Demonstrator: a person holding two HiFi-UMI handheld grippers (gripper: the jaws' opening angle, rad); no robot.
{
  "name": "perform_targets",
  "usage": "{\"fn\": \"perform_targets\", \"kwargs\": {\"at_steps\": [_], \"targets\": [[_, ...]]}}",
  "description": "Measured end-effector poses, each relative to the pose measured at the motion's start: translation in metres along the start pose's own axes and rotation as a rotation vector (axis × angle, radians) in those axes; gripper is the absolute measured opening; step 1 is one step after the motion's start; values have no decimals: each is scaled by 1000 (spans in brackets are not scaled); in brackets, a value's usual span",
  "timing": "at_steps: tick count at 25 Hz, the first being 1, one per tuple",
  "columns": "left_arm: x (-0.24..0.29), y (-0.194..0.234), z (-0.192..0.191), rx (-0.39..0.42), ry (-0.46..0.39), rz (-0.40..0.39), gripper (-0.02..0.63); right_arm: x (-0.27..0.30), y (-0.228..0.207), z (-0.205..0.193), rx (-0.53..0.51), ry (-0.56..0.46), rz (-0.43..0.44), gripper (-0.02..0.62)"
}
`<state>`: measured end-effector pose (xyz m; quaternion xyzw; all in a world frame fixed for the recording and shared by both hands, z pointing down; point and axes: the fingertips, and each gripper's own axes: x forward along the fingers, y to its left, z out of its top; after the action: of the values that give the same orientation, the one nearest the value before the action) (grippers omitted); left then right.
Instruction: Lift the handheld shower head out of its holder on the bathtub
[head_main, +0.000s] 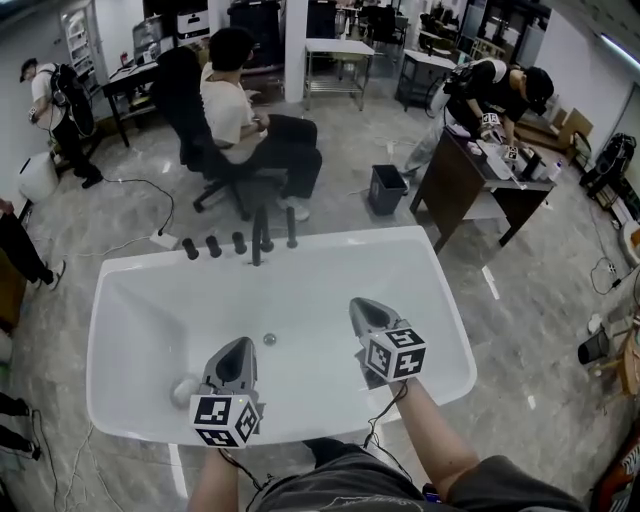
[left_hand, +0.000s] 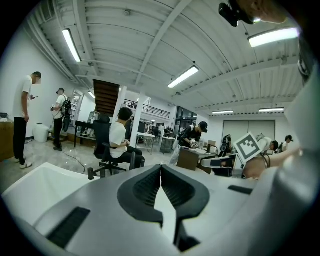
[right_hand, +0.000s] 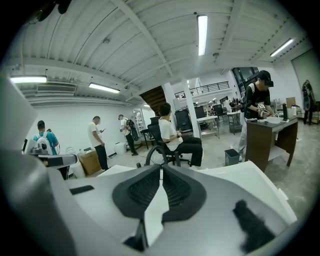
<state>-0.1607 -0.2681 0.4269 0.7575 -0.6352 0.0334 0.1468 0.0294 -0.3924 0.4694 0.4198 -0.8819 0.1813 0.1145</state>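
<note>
My L hand-held gripper (head_main: 240, 346) pressed together, empty, R hand-held gripper (head_main: 361, 306) same, both over white bathtub (head_main: 300, 238), black fittings (head_main: 239, 242) on far rim

Right tongs (right_hand: 161, 167), tips together — white bathtub (right_hand: 255, 172) beyond, a seated person (right_hand: 172, 132) farther back

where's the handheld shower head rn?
Head view, far rim of the bathtub: the handheld shower head appears to be the rightmost upright black piece there, just right of the spout.
</note>
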Motion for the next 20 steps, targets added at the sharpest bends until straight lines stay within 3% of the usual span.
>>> {"fn": "perform_targets", "kwargs": {"at_steps": [7,20], "targets": [[58,25,-1,-25,8,41,15,56,-43,4,-33,41,13,29],[155,90,-5,-57,51,73,15,187,-71,-4,12,36,27,31]]}}
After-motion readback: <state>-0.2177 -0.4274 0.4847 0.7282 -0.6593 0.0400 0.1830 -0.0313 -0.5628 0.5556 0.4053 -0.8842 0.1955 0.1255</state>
